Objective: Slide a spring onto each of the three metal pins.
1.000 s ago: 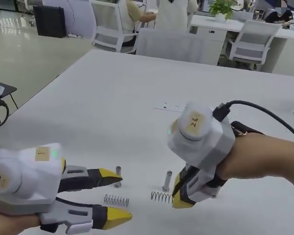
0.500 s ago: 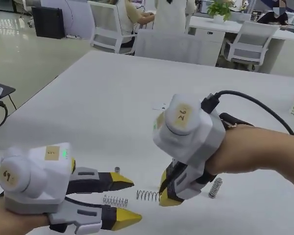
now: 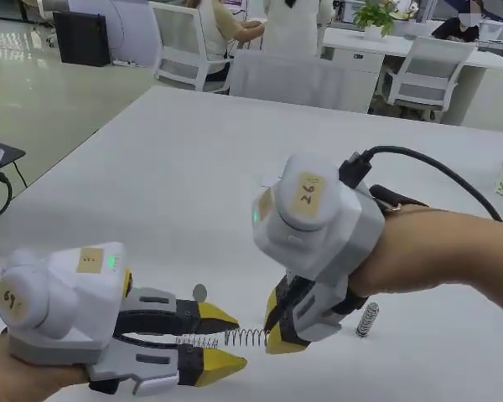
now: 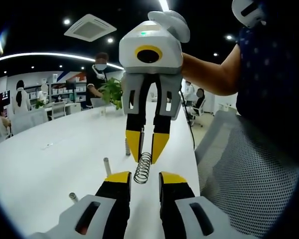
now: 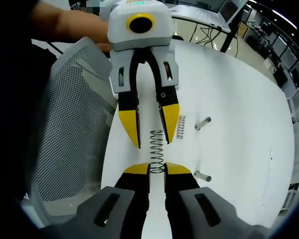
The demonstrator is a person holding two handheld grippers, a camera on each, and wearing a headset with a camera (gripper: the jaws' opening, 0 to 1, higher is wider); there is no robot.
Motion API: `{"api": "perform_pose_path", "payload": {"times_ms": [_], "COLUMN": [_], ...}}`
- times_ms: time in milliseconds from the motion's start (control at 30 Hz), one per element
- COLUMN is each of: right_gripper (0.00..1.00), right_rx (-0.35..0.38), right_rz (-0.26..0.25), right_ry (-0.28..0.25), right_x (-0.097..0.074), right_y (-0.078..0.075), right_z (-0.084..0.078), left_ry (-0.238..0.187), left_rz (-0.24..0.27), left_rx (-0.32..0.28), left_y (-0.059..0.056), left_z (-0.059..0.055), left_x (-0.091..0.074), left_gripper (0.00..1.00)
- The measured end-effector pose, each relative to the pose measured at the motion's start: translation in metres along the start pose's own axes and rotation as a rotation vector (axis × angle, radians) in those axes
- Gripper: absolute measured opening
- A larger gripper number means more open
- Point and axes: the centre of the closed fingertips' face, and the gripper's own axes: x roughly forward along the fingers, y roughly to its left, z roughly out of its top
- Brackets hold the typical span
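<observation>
Right now your right gripper [image 5: 157, 169] is clenched on one end of a spring [image 5: 157, 144], which runs level toward your left gripper [image 4: 145, 177] over the white table [image 3: 193, 167]. Your left jaws are released, standing apart on either side of the spring's other end. A second spring [image 5: 180, 126] lies on the table just beside one left jaw. Two bare pins [image 5: 203, 123] stand nearby, and a third spring [image 3: 367, 319] stands upright near the right gripper.
</observation>
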Motion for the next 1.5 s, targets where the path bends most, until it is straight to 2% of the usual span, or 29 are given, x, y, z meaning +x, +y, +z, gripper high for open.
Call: {"api": "perform_pose_path", "payload": {"times_ms": [300,967,1167,1500], "right_gripper": [0.08,0.09,0.11,0.12], "right_rx": [-0.017,-0.028,-0.023,-0.005], "right_rz": [0.013,0.021,0.026,0.034], "right_ry": [0.009,0.006,0.008,0.001], "right_x": [0.0,0.0,0.004,0.008], "right_y": [0.004,0.009,0.009,0.009], "right_z": [0.0,-0.002,-0.006,-0.008], "left_ry": [0.0,-0.002,-0.011,-0.049], "left_rz": [-0.009,-0.044,-0.043,-0.049], "left_rx": [0.007,-0.004,-0.004,0.0], "left_y": [-0.002,-0.008,-0.008,-0.011], "left_z": [0.002,0.003,0.006,0.018], "left_x": [0.001,0.002,0.001,-0.001], "left_gripper": [0.04,0.02,0.02,0.02]}}
